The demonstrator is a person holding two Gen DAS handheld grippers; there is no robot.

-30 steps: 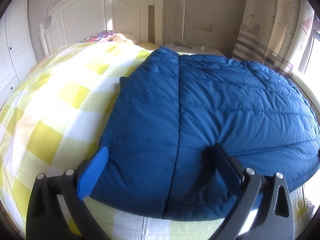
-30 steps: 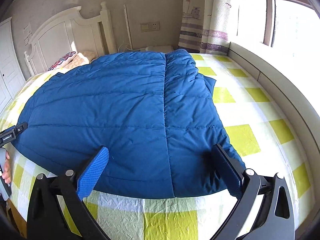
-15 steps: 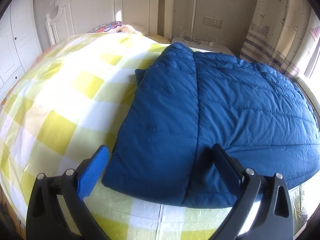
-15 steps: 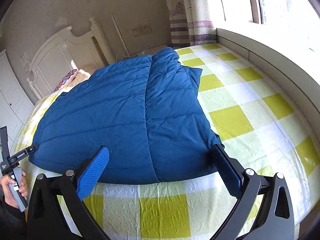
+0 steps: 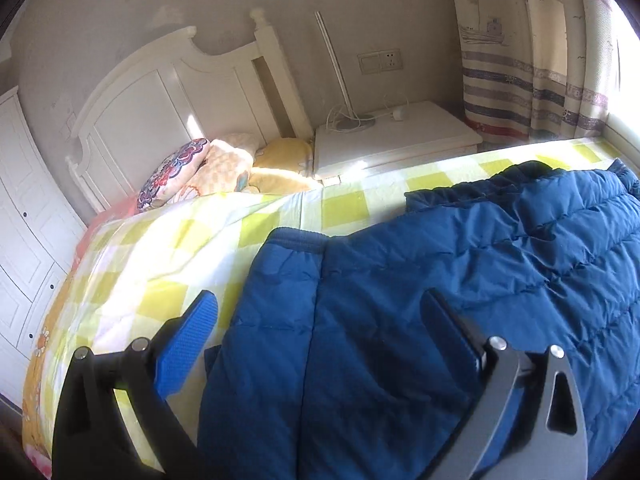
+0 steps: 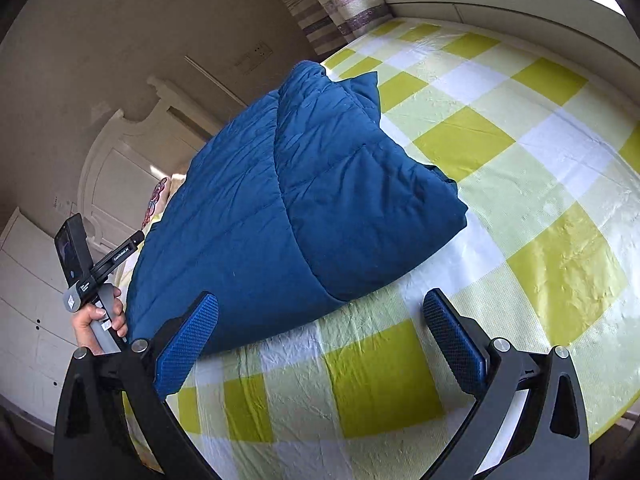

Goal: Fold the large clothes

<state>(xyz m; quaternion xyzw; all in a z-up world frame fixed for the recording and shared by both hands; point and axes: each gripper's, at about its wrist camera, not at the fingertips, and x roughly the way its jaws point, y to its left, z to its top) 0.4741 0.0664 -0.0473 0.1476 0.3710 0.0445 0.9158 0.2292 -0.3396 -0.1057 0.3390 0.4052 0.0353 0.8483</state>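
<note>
The blue down jacket point(image 6: 288, 208) lies folded on the bed point(image 6: 540, 152), on its yellow-and-white checked sheet, sleeves tucked in. The left gripper point(image 5: 320, 320) hangs over the jacket's side, jaws wide apart and holding nothing; the right gripper point(image 6: 320, 320) hovers over bare sheet just beside the hem, jaws likewise spread and empty. To do the next fold well, I judge each gripper should pinch every layer at a hem corner, lift together, and lay the hem evenly toward the collar, since padded fabric springs back. Compared with 0.5 s ago, both cameras have swung: the left now faces the headboard point(image 5: 168, 92), the right has tilted toward the window side.
</note>
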